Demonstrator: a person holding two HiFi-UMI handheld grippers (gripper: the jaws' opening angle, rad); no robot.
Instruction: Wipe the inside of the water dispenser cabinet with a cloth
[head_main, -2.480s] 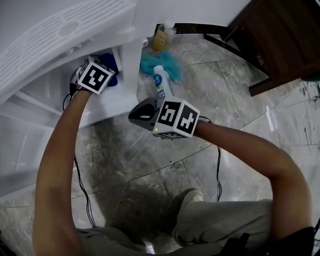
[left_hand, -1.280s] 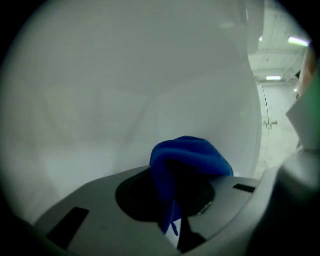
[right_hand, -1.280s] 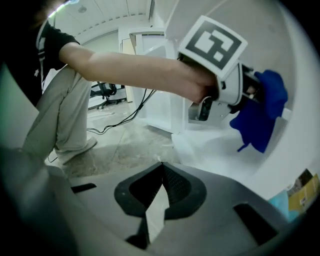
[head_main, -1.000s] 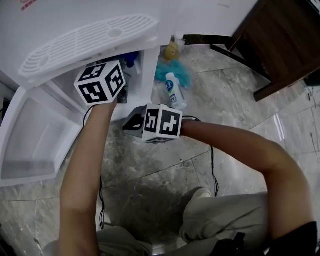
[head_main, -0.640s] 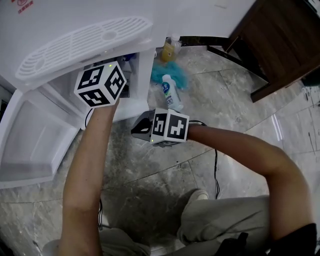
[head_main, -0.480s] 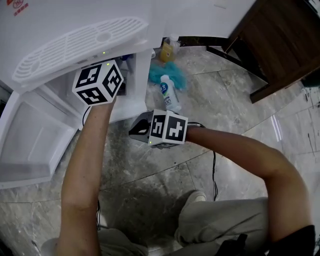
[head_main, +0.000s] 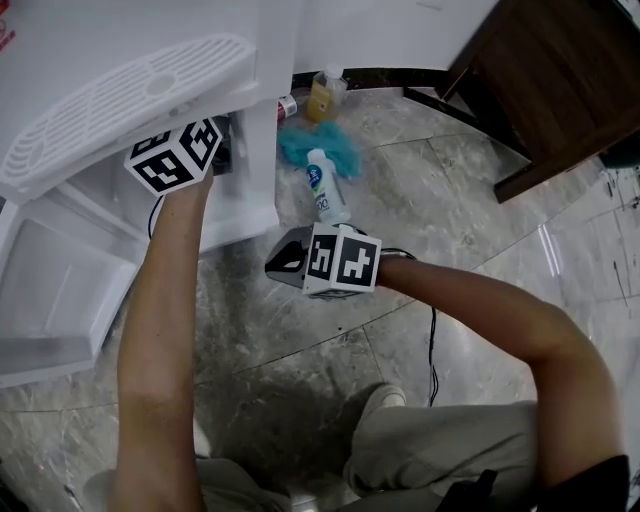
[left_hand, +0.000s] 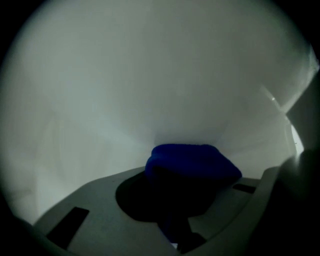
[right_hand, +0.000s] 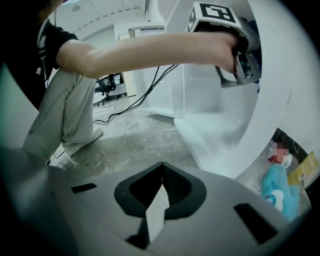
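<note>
Where left tongs (left_hand: 178, 212) close, blue cloth (left_hand: 192, 162) sits pinched.

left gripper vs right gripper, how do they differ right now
The left gripper is shut on a blue cloth; the right gripper is shut and empty. The left gripper reaches inside the white cabinet; the right gripper hangs outside it, over the marble floor. Both carry a cube with square markers.

Cloth (left_hand: 192, 160) inside cabinet (head_main: 262, 150), door (head_main: 60, 290) open at cabinet's left, bottle (head_main: 322, 190) on floor (head_main: 450, 220) right of cabinet, rag (head_main: 295, 145) just behind bottle, touching it, second bottle (head_main: 322, 95) by wall behind rag, cupboard (head_main: 560, 70) far right.
</note>
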